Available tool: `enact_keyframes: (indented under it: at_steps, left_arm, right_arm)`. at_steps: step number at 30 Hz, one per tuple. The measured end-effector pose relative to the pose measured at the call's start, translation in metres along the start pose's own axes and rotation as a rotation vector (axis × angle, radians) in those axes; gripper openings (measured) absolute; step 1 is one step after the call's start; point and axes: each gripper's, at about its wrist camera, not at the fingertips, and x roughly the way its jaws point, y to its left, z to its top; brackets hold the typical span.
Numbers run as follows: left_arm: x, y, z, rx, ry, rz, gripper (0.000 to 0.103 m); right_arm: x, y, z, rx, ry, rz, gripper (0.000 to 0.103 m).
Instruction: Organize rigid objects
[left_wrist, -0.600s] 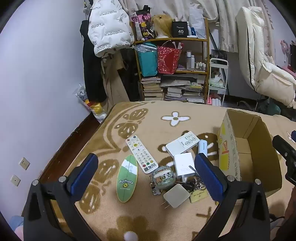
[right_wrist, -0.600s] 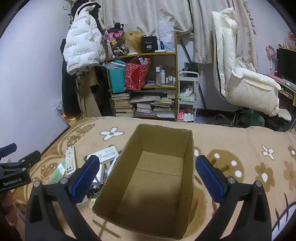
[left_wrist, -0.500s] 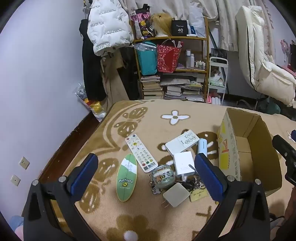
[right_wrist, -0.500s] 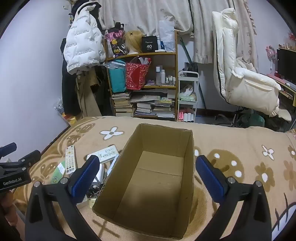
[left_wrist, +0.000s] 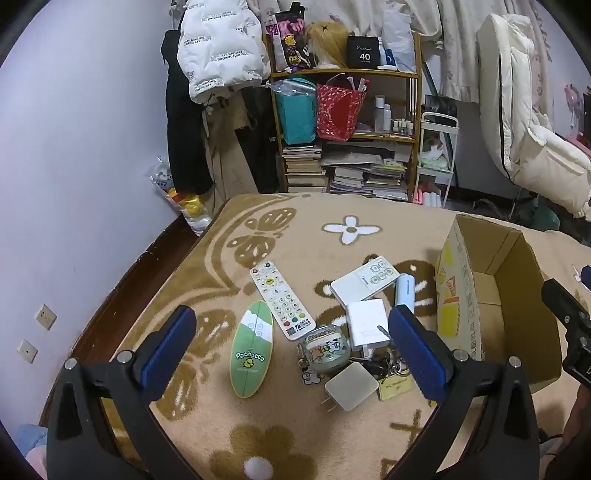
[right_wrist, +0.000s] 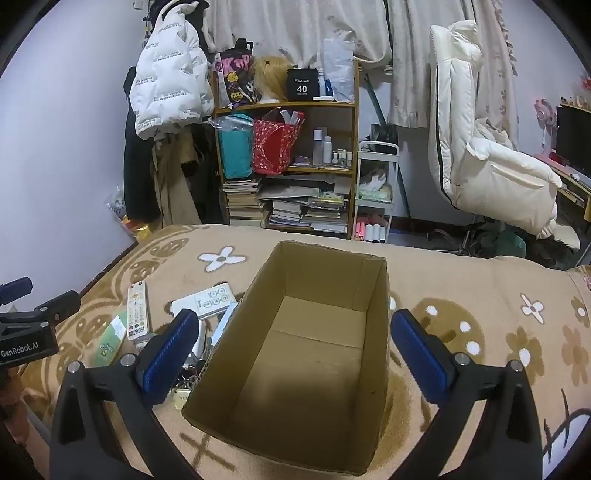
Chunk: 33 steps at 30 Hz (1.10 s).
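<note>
Hovering: left tongs (left_wrist: 291, 347) spread wide over remote (left_wrist: 281, 300); right tongs (right_wrist: 293, 347) spread over cardboard box (right_wrist: 373, 295).

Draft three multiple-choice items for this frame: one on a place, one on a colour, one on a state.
1. Where does the green board lie?
A. inside the box
B. on the blanket, beside the remote
C. on the shelf

2. What colour are the pads on the fingers?
A. blue
B. red
C. white

3. What is the state of the box?
A. taped shut
B. open and full
C. open and empty

Answers:
1 B: in the left wrist view it rests flat on the blanket next to the remote.
2 A: blue pads show in both views.
3 C: the right wrist view shows a bare cardboard floor with no lid or flap over it.
</note>
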Motion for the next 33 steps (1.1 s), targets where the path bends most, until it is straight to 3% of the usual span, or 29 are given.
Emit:
enact_keyframes:
  at_steps: [33]
  left_arm:
    - [0.001, -0.001, 0.0, 0.02, 0.003, 0.011, 0.103]
  right_arm:
    - [0.017, 0.01, -0.014, -0.015, 0.025, -0.013, 0.103]
